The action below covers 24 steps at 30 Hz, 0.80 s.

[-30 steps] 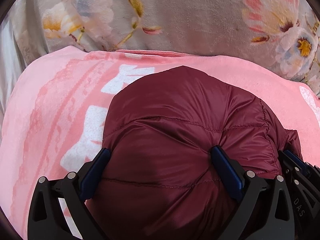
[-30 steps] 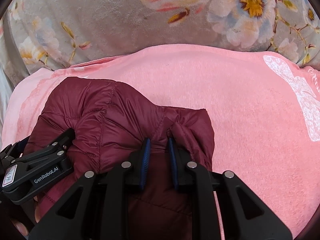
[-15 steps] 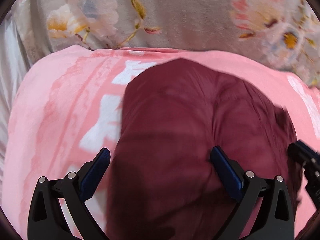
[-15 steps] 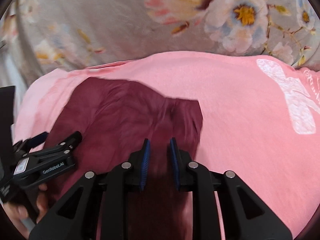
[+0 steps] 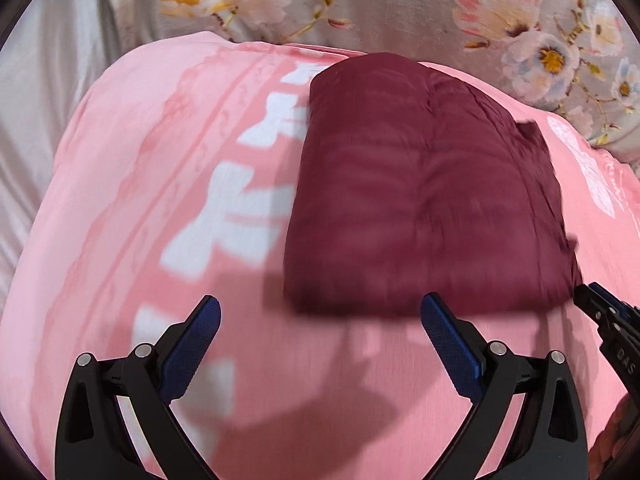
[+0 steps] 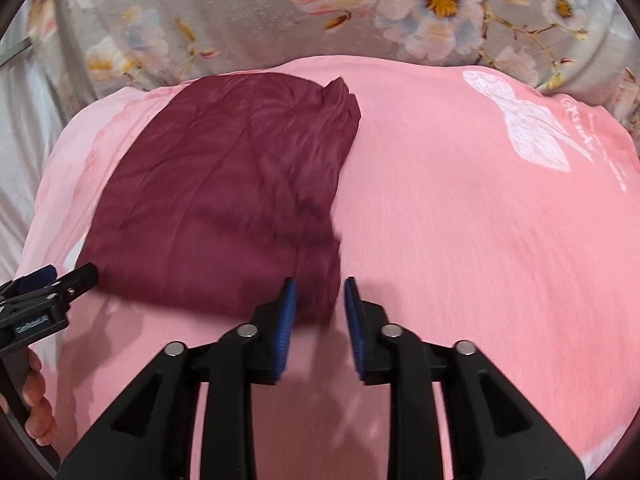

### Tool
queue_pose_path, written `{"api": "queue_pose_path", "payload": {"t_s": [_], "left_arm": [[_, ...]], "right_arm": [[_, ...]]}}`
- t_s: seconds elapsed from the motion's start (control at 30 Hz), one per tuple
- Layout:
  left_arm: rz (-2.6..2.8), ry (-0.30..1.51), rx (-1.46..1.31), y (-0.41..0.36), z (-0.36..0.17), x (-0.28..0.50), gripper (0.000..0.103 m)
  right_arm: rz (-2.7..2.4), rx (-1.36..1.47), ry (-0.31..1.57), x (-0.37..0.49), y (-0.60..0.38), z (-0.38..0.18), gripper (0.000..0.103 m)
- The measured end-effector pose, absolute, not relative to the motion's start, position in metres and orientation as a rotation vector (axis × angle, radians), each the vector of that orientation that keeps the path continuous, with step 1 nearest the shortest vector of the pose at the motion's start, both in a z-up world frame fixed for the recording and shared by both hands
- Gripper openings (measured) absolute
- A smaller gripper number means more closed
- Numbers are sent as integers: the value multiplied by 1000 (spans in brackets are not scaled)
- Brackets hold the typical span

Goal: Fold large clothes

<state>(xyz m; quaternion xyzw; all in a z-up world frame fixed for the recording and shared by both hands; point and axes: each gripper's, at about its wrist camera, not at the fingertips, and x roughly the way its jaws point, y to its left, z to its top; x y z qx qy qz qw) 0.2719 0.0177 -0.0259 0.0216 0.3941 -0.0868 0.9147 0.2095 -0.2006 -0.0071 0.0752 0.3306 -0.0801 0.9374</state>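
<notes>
Left wrist view: the left gripper [image 5: 320, 316] stands wide open with nothing between its blue pads [image 5: 448, 344], only bare pink blanket [image 5: 120, 208] beneath. The folded maroon jacket [image 5: 424, 192] lies flat on that blanket just ahead of the gripper and offset toward its right finger, near edge clear of the pads. It is apart from the gripper; no contact is visible. The right gripper's tip shows at the far right edge of this view, beside the jacket's near right corner. Right wrist view: the right gripper [image 6: 320, 304] is partly open, its jaws having just been widening, and the pads [image 6: 286, 320] do not press on anything. The near right corner of the jacket [image 6: 224, 192] lies just ahead of and slightly left of the gap between them; whether the fabric edge reaches into the gap cannot be told through the blur. Left of this gripper, the other gripper and the fingers of the person's hand [image 6: 36, 400] holding it are seen at the frame edge. Beyond the blanket lies a grey floral bedcover [image 6: 248, 28]. Both views show motion blur.
</notes>
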Motion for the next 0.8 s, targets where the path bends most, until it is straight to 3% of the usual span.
{"api": "queue_pose_path", "payload": {"t_s": [0.07, 0.1, 0.17, 0.23, 0.47, 0.8], "left_arm": [[-170, 788, 70, 18, -31, 244, 98], [-169, 777, 75, 18, -33, 235, 98], [-173, 756, 75, 19, -38, 214, 98], [-179, 762, 65, 19, -47, 195, 98], [-169, 780, -26, 26, -64, 157, 98], [-129, 680, 74, 13, -64, 119, 97]], "right_arm": [[-166, 146, 656, 182, -186, -13, 57], [-163, 142, 643, 171, -180, -15, 60], [-175, 120, 599, 143, -165, -22, 79], [-193, 92, 569, 123, -154, -29, 87], [-229, 37, 537, 70, -130, -43, 94], [-281, 39, 547, 56, -126, -52, 94]]}}
